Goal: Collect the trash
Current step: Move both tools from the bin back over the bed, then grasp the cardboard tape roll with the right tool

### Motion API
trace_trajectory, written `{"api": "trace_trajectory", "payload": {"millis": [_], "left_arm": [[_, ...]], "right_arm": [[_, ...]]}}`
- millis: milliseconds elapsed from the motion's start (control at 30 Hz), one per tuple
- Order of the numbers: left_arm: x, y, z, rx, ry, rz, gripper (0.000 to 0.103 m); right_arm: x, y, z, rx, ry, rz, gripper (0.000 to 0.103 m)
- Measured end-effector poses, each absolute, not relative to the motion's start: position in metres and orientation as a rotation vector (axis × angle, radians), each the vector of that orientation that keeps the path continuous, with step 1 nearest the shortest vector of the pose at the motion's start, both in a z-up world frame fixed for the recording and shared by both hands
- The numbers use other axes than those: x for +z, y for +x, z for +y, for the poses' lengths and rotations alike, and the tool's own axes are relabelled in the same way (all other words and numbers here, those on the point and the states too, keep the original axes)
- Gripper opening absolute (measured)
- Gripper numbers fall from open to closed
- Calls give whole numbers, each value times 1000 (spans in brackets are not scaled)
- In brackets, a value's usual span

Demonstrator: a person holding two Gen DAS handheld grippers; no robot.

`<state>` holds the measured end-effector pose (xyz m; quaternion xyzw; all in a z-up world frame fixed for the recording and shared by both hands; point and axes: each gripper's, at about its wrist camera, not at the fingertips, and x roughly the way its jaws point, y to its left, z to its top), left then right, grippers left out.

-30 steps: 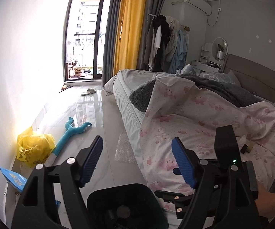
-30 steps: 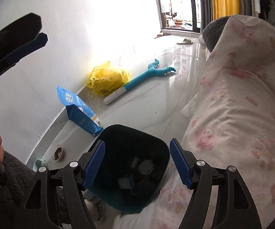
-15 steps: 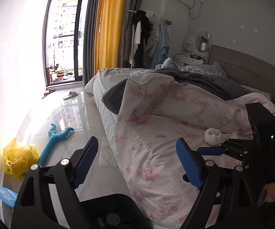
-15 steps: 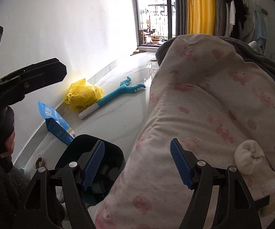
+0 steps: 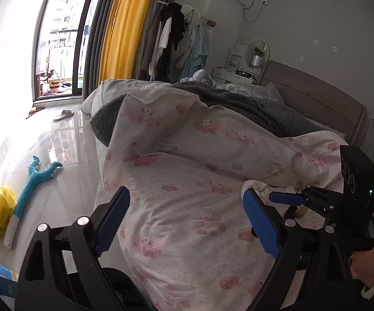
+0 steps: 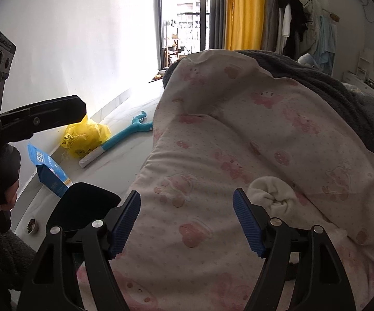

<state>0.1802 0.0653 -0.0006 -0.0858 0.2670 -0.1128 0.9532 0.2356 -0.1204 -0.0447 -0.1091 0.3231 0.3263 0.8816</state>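
Note:
My left gripper [image 5: 187, 202] hovers over the pink-patterned quilt [image 5: 187, 176] on the bed; its jaws are opening and nothing is between them. A white balled-up wad [image 5: 256, 185] lies on the quilt just past its right fingertip. My right gripper [image 6: 187, 199] is open and empty above the same quilt, and the white wad [image 6: 272, 194] sits just right of its right finger. The dark trash bin [image 6: 83, 207] stands on the floor against the bed, to the lower left. A small yellowish item [image 5: 301, 211] lies on the quilt beyond the right gripper's fingers [image 5: 285, 198].
On the floor by the wall lie a yellow plastic bag [image 6: 85, 137], a blue packet [image 6: 49, 171], a teal grabber toy [image 6: 124, 140] and a small food bowl [image 6: 32, 225]. A grey blanket [image 5: 264, 114] covers the far bed. A slipper [image 5: 63, 114] lies near the balcony door.
Both views swung from the bin and floor towards the bed. The bin dropped to the lower edge, the white wad came close to both grippers, and the left jaws spread wider.

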Motion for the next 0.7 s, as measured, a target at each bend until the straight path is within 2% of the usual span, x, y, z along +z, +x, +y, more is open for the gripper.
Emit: {"api": "trace_trajectory", "payload": {"millis": [700], "left_arm": [[-26,203,-21,-348,-136,625,92]], "right_arm": [[-58,259,-235,526,-138,697,75]]}}
